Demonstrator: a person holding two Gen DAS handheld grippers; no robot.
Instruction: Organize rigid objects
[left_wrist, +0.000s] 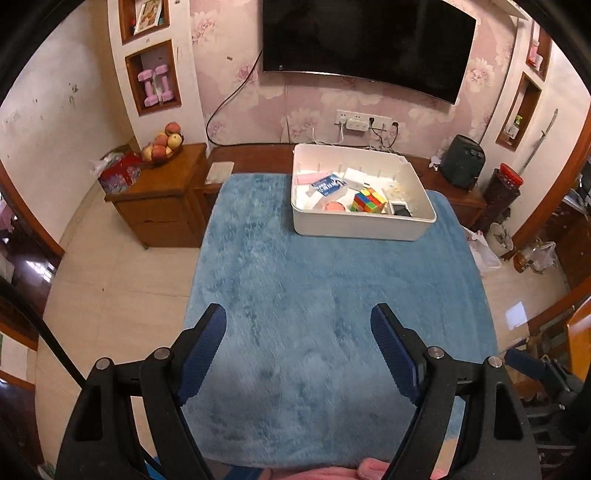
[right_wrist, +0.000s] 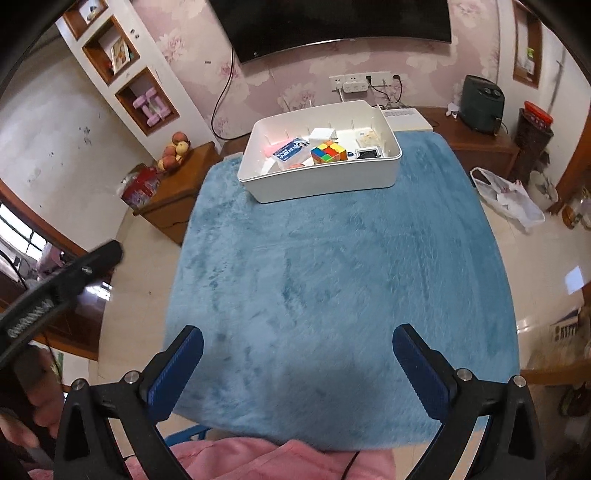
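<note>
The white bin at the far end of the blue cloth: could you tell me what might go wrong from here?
The white bin sits near the blue cloth's far edge, so a nudge could push it off. The colour cube lies among crowded items; another drop might knock it.

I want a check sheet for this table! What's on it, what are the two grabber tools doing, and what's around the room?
Surface: blue fluffy cloth, bare apart from the bin.
Job's things: white bin at the far edge, holding a colour cube, a blue packet and small white boxes.
Clutter: nothing seen on the cloth.
Grippers: left tool open, empty; right tool open, empty.
Cables: wires hang from the wall sockets.
Surroundings: television, fruit bowl, pink dumbbells.
</note>
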